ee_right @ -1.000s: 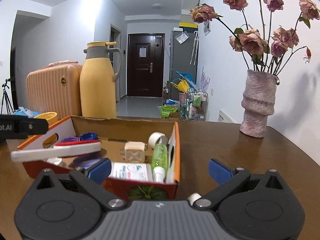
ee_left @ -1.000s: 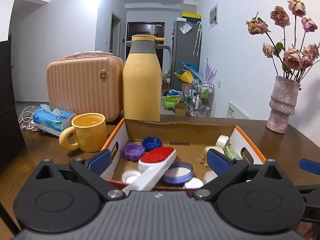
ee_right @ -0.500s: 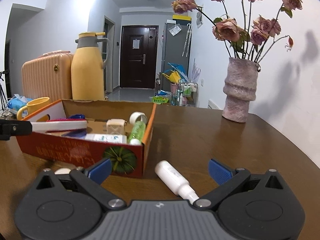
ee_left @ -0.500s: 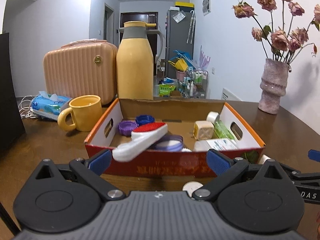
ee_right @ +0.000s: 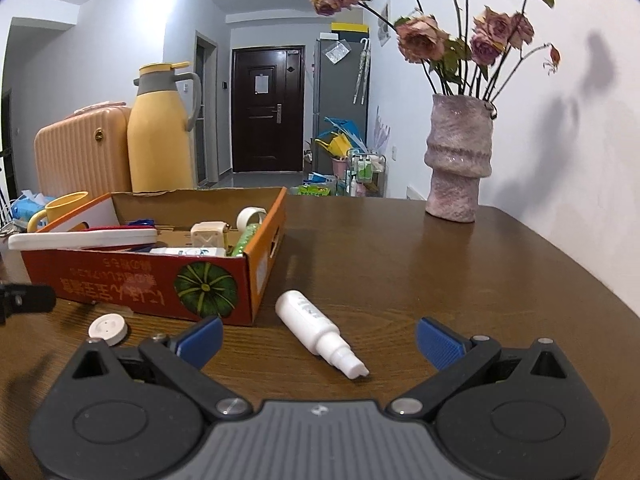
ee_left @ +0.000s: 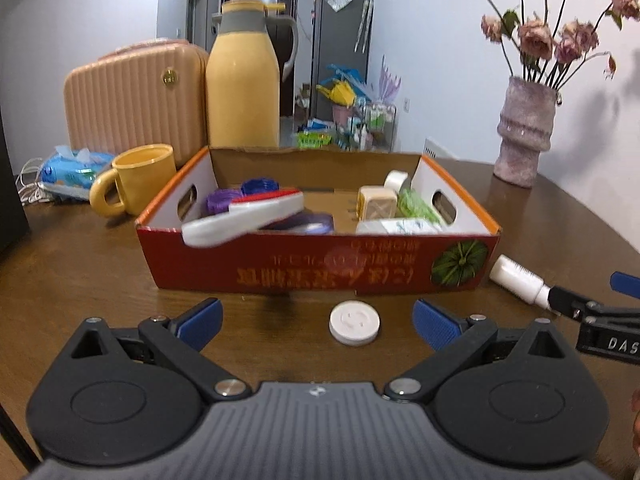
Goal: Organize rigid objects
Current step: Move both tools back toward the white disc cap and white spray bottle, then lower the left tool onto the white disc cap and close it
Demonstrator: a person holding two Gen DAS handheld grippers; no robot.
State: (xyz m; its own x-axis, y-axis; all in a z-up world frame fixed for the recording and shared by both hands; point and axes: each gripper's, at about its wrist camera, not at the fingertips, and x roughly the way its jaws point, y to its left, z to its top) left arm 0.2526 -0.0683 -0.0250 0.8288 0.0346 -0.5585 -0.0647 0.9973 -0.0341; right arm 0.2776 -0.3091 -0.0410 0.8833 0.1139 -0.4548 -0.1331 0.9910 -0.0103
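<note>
A red cardboard box [ee_left: 320, 268] stands on the brown table and holds several small items, with a white brush with a red top [ee_left: 248, 216] leaning over its front left rim. A white round cap [ee_left: 354, 323] lies on the table in front of the box, between the fingers of my open, empty left gripper [ee_left: 316, 316]. A white spray bottle [ee_right: 320, 332] lies on its side to the right of the box [ee_right: 160, 284], between the fingers of my open, empty right gripper [ee_right: 318, 334]. The bottle also shows in the left wrist view [ee_left: 520, 280].
A yellow mug [ee_left: 136, 178], a yellow thermos jug [ee_left: 244, 80], a peach case [ee_left: 136, 96] and a tissue pack [ee_left: 68, 172] stand behind and left of the box. A pink vase with dried roses [ee_right: 458, 160] stands at the back right.
Both grippers have drawn back from the box and lowered toward the table. The brush now rests on the box rim, and the cap and the bottle have come into view.
</note>
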